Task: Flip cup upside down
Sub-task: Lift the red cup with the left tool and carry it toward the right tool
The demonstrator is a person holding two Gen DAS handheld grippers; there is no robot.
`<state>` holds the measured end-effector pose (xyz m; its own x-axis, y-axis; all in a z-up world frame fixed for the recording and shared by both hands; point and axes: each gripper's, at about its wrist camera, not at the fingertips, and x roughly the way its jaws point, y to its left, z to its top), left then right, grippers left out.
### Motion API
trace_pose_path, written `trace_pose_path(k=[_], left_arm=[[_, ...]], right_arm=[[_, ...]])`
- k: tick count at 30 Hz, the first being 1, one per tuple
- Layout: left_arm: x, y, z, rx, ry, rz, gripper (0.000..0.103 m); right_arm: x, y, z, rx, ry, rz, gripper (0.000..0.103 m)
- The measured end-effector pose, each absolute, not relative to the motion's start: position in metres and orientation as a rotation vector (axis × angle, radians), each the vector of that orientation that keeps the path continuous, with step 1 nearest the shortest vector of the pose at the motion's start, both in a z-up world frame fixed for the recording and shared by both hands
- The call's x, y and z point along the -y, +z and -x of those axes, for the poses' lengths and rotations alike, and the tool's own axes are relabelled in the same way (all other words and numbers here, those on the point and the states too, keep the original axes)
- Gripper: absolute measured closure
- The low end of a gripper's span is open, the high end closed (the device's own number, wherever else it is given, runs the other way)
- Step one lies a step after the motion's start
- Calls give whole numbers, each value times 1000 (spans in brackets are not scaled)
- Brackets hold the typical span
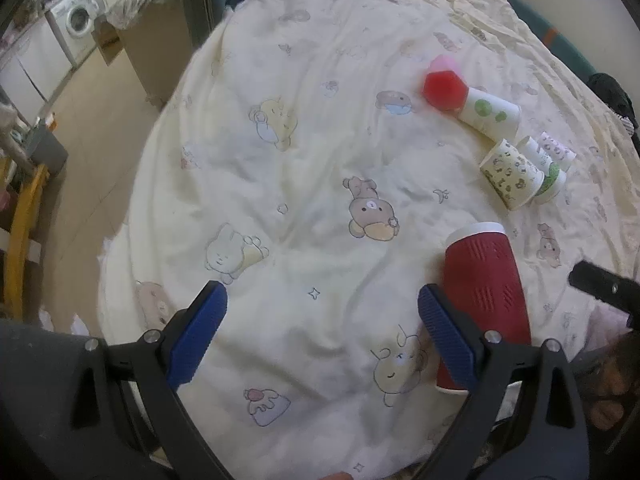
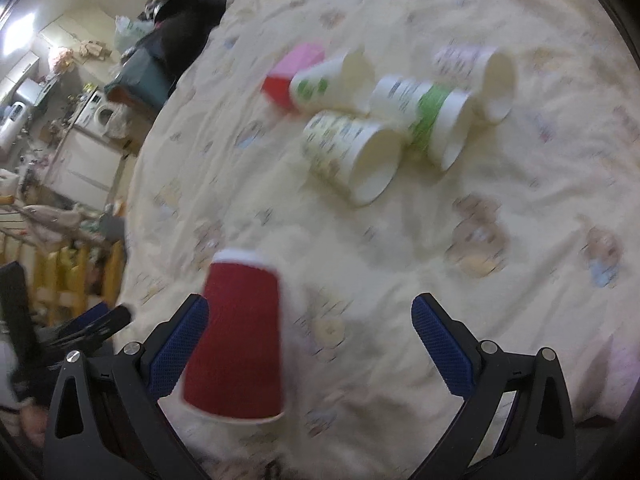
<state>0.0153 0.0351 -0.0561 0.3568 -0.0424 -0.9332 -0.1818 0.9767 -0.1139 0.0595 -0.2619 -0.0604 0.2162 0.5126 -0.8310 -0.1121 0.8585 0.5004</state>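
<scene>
A red ribbed paper cup (image 1: pixel 486 296) stands upside down on the cream cartoon-print bedspread (image 1: pixel 304 152), white base up. In the left wrist view it sits just behind my left gripper's right finger. My left gripper (image 1: pixel 322 334) is open and empty. In the right wrist view the red cup (image 2: pixel 238 336) stands just inside the left finger of my right gripper (image 2: pixel 310 346), which is open wide and not closed on it. That view is motion-blurred.
Several paper cups lie on their sides further back: a green-dotted one (image 1: pixel 490 111), a leopard-print one (image 1: pixel 512 178) and others (image 2: pixel 440 128). A red and pink cube (image 1: pixel 444 88) lies beside them. The bed's left edge drops to a floor with a washing machine (image 1: pixel 78 16).
</scene>
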Motion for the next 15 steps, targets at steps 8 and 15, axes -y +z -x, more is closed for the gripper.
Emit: trace_pose_path(k=[8,15], left_arm=[[-39,-62,-15,-1235,104,240,1],[-41,-67,-15,-1256,91,253,1]], right_arm=[[218,-80,-81,-1471,596,-404,19],[193,-122,-91,-1605,607,-440,21]])
